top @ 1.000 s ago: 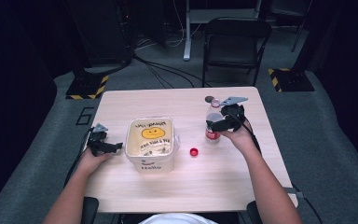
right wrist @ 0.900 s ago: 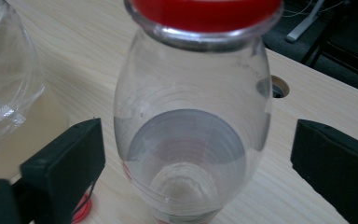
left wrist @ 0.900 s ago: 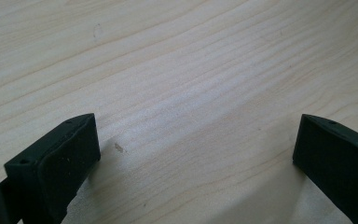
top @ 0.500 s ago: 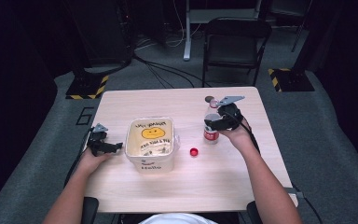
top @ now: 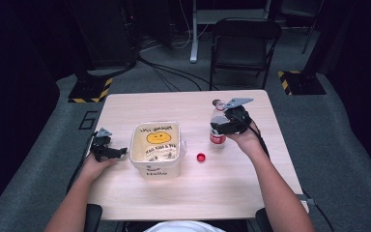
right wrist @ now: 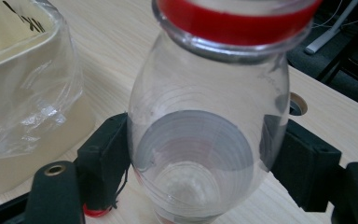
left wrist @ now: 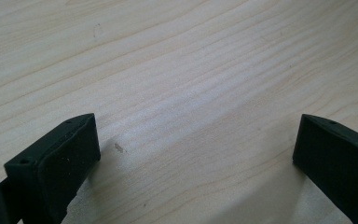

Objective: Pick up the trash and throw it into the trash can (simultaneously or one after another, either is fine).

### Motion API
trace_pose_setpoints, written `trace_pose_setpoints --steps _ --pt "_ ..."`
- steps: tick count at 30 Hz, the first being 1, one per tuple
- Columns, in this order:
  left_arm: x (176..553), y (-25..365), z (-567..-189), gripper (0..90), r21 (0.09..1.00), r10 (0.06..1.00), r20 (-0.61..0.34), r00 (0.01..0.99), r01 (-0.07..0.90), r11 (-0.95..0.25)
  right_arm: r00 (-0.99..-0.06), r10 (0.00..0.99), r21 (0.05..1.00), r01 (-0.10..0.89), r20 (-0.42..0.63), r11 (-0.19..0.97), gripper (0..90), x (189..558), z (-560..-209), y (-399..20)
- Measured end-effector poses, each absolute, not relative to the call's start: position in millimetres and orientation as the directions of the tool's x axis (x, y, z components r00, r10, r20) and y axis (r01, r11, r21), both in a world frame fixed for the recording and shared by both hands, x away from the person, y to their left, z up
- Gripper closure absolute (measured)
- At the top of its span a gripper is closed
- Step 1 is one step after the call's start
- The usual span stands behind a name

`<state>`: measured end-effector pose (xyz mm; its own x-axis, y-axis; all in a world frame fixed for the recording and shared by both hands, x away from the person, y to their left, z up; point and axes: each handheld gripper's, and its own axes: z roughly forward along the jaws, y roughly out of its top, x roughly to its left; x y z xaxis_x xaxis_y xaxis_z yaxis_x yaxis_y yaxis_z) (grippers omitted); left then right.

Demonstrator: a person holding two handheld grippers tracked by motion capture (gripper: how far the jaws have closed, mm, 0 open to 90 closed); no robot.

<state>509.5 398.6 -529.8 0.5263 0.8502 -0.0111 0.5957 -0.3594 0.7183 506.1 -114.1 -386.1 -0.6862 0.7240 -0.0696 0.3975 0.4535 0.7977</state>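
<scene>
A clear plastic bottle (top: 217,139) with a red label stands uncapped right of the table's middle. My right gripper (top: 220,126) is shut on it. In the right gripper view the pads (right wrist: 107,154) press both sides of the bottle (right wrist: 209,107) below its red neck ring. These jaws have just been closing, with the bottle between them. A small red cap (top: 201,157) lies on the wood between bottle and bin. My left gripper (top: 119,153) rests open on the table left of the bin, with bare wood between its jaws (left wrist: 196,154).
A white bin (top: 155,166) with a smiley face and a clear plastic liner stands left of centre on the wooden table (top: 174,104). A round cable hole (right wrist: 298,103) sits just past the bottle. A black chair (top: 244,46) and floor cables lie beyond the far edge.
The right gripper's jaws have closed in onto the bottle. Both hands have stayed nearly where they were, and the left gripper has not changed.
</scene>
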Motion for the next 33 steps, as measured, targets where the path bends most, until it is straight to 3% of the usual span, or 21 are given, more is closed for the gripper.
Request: trace_pose_setpoints --steps 33 --pt "509.5 398.6 -529.8 0.1 0.718 0.850 -0.011 0.526 0.596 -0.359 -0.736 0.672 0.809 0.349 -0.075 0.473 25.2 493.9 -343.0 -97.9"
